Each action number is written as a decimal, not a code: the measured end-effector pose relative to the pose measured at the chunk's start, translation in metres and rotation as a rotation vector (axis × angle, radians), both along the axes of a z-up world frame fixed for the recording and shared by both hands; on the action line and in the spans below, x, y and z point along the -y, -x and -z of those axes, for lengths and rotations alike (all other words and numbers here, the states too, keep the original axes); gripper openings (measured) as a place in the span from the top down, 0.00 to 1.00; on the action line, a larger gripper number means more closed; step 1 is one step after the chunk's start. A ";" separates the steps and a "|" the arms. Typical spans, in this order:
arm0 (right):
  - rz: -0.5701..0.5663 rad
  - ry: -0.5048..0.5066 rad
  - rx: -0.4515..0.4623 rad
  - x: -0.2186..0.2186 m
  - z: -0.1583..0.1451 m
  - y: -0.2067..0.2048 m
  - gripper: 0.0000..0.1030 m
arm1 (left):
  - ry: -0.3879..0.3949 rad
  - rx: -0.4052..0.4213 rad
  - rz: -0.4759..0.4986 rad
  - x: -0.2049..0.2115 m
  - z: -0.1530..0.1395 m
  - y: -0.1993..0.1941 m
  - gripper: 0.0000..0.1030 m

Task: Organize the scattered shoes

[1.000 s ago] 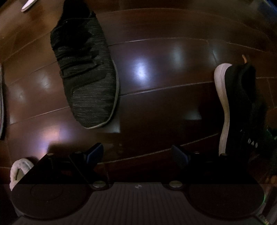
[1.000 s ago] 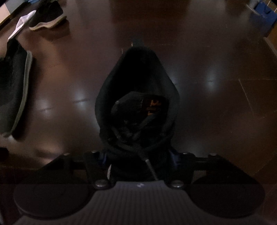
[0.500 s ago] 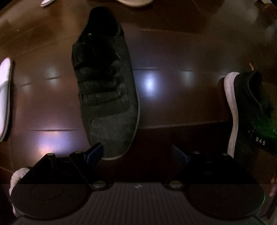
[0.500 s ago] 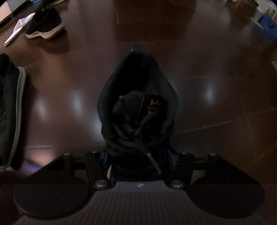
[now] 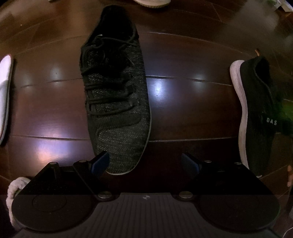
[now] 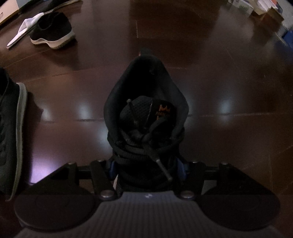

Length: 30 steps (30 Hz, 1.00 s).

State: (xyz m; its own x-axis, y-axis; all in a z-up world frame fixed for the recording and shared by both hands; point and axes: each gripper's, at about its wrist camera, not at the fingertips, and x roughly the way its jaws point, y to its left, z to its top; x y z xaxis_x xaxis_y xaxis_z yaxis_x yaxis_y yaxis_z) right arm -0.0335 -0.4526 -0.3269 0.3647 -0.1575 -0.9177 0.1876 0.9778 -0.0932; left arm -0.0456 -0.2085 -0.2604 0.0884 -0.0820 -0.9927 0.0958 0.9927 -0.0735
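Observation:
A dark grey knit sneaker [image 5: 115, 102] lies on the dark wood floor, its toe pointing at me and reaching between the tips of my left gripper [image 5: 144, 163], which stands open around it. My right gripper [image 6: 147, 167] is shut on a black sneaker with an orange tongue logo [image 6: 146, 109], gripping its laced midfoot with the heel pointing away. That same black sneaker with a white sole [image 5: 256, 117] shows at the right edge of the left wrist view. The grey knit sneaker's sole edge [image 6: 12, 131] appears at the left of the right wrist view.
A white slipper [image 5: 4, 95] lies at the far left, a fluffy white one [image 5: 14, 190] at the lower left. Another black sneaker [image 6: 53, 32] and a white slide [image 6: 23, 31] sit far left. Boxes [image 6: 263, 9] stand at the far right. Bare floor stretches ahead.
My left gripper has moved up to the grey knit sneaker, whose toe now lies between its open fingers. The right gripper has carried the black sneaker forward a little.

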 end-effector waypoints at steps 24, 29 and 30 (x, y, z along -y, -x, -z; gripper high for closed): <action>-0.003 0.019 -0.003 0.000 0.006 -0.020 0.40 | -0.003 -0.002 0.026 0.001 0.009 -0.002 0.13; 0.003 0.014 0.000 -0.001 0.006 -0.020 0.40 | -0.019 -0.003 0.025 0.003 0.009 -0.002 0.13; 0.003 0.014 0.000 -0.001 0.006 -0.020 0.40 | -0.019 -0.003 0.027 0.003 0.009 -0.002 0.13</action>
